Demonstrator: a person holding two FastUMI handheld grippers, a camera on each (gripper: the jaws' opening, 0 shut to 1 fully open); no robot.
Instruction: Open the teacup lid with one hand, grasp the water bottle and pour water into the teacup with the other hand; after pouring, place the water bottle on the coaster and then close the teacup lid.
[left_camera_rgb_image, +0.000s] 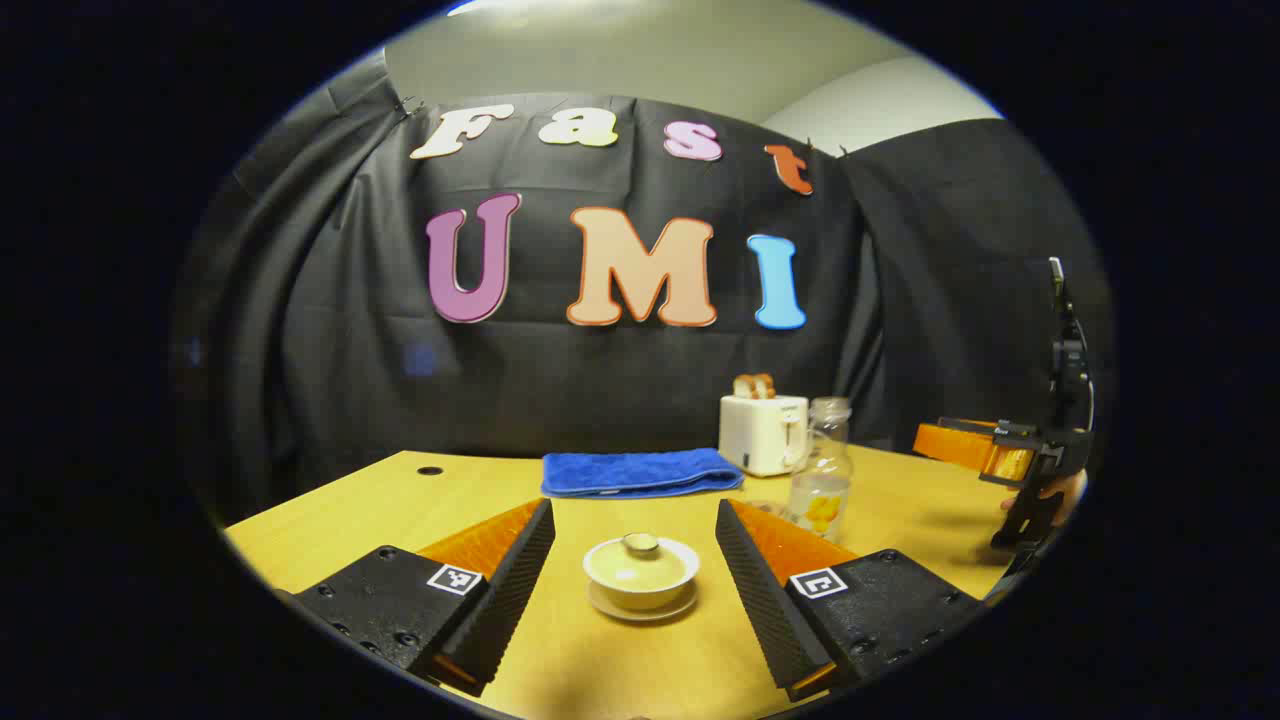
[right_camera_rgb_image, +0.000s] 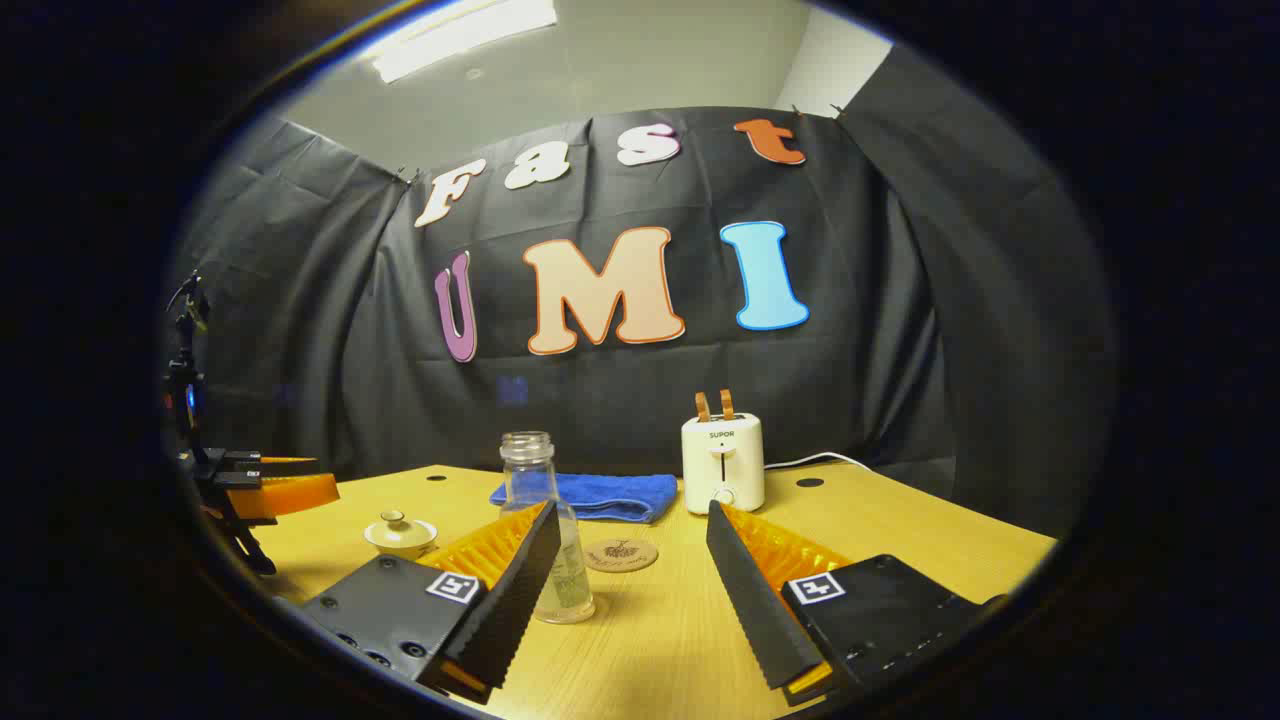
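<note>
Left gripper (left_camera_rgb_image: 635, 590): jaws wide, holding nothing; the fingers frame the teacup from the near side, which suggests a line-up for the lid.
Teacup (left_camera_rgb_image: 641, 574): sits on its saucer on the table (left_camera_rgb_image: 900, 520), just beyond the left fingertips, centred between them and touching neither.
Teacup lid (left_camera_rgb_image: 640, 545): on the cup, knob up; opening is not yet done.
Right gripper (right_camera_rgb_image: 630, 600): jaws wide, empty; it points toward the far side of the table, with the bottle by its left finger.
Water bottle (right_camera_rgb_image: 545, 530): upright, uncapped, clear, partly hidden behind the right gripper's left finger; whether it touches that finger cannot be told. It stands right of the teacup, within reach of the pouring hand.
Coaster (right_camera_rgb_image: 620, 554): round, bare, just right of the bottle and slightly farther, free to receive it after pouring.
Blue towel (right_camera_rgb_image: 600, 495): folded at the far edge, behind the bottle.
Toaster (right_camera_rgb_image: 722, 465): far, right of the towel, out of the working path.
Step judged: both approaches are beginning; nothing is grasped.
</note>
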